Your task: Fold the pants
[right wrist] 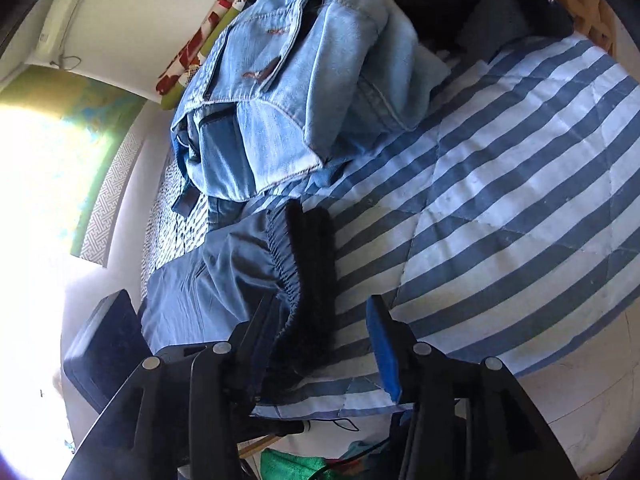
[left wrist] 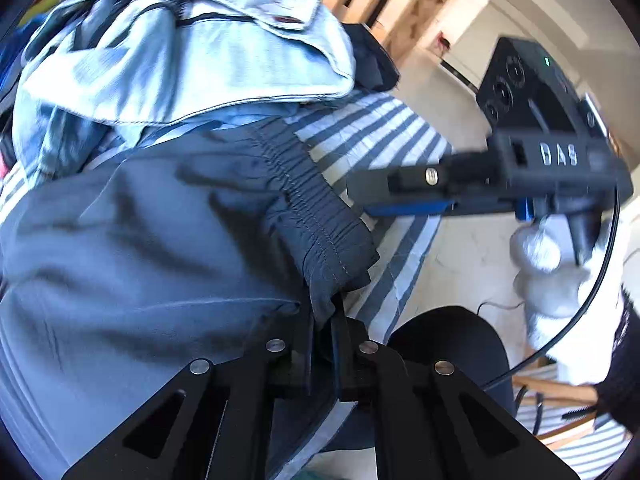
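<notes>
"DAS" on right gripper (left wrist: 360,196)

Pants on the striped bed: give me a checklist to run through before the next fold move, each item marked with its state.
1. Left tongs shut on the pants near the waistband: ok.
2. Right tongs gripping the pants: not ok, they stand open with the waistband lying between them.
3. Pants lying flat: not ok, rumpled.
4. Striped blanket free beside the pants: ok.
5. Denim jacket clear of the pants: cannot tell, it lies close behind.
</notes>
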`<state>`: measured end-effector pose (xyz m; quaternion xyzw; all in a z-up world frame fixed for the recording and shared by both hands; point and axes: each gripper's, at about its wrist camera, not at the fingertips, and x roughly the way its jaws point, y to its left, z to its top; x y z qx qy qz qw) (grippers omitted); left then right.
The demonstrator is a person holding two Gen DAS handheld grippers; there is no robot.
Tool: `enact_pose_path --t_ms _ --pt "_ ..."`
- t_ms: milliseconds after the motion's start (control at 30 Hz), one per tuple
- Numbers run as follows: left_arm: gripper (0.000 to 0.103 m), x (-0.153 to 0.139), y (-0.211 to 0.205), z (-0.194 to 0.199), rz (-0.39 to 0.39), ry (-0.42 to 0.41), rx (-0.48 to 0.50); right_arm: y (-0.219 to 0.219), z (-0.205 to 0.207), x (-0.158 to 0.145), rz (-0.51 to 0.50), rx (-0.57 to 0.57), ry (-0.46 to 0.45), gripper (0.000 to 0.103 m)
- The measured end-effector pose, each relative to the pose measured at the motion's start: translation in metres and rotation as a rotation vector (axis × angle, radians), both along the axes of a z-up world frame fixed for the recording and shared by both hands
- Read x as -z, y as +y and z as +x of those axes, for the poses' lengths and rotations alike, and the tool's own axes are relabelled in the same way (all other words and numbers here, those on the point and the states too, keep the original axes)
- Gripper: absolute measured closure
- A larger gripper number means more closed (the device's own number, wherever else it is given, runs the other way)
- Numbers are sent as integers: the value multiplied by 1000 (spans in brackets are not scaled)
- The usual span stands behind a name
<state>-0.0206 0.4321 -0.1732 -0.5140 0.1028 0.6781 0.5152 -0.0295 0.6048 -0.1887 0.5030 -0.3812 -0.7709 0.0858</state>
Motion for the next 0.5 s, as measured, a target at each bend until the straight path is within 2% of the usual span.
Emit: enact_pose_path --t_ms 167,267,500 --pt "98 -11 -13 -4 63 -29 -24 -6 -7 3 -52 -1 9 55" --pt "99 -18 -15 -4 91 -35 -36 -11 -11 1 -48 14 27 52" --pt "99 -19 -24 16 116 -37 -28 -29 -31 11 -123 -21 -17 47"
